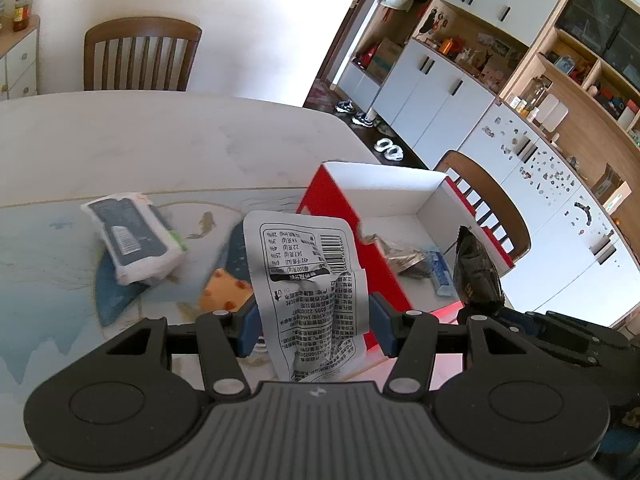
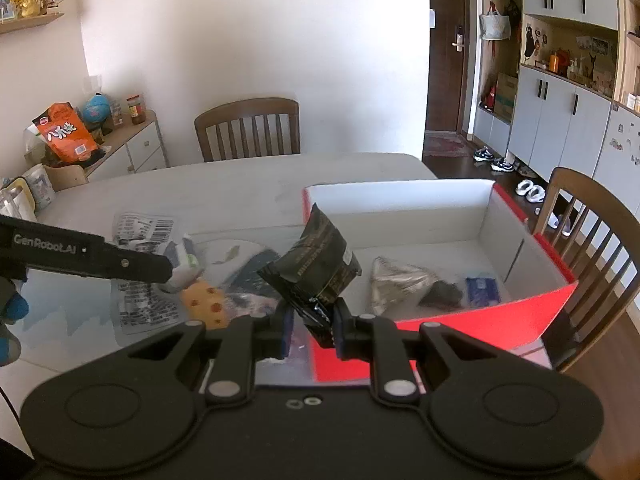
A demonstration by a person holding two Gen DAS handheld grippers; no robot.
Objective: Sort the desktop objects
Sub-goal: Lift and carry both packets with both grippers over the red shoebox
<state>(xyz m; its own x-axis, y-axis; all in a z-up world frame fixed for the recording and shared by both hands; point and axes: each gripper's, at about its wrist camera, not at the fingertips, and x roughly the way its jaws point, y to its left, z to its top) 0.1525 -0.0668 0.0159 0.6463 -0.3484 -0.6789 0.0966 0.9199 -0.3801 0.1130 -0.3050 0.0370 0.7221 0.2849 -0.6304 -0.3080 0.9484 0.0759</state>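
Observation:
My left gripper (image 1: 316, 322) is shut on a white snack packet (image 1: 308, 264) with a barcode and black print, held above the table mat. Just right of it stands a red box (image 1: 340, 216) with a white inside. My right gripper (image 2: 312, 330) is shut on the crimped end of a black packet (image 2: 316, 264), which hangs over the box's (image 2: 440, 320) near left corner. In the left wrist view the black packet (image 1: 476, 272) shows at the right. In the right wrist view the white packet (image 2: 144, 228) shows in the left gripper's fingers (image 2: 136, 266).
A silver packet (image 2: 396, 280), a dark item (image 2: 440, 294) and a blue packet (image 2: 482, 290) lie inside the box. A tissue pack (image 1: 132, 236) and an orange cheese-shaped piece (image 1: 224, 288) lie on the mat. Wooden chairs (image 2: 248, 128) stand behind and to the right of the table.

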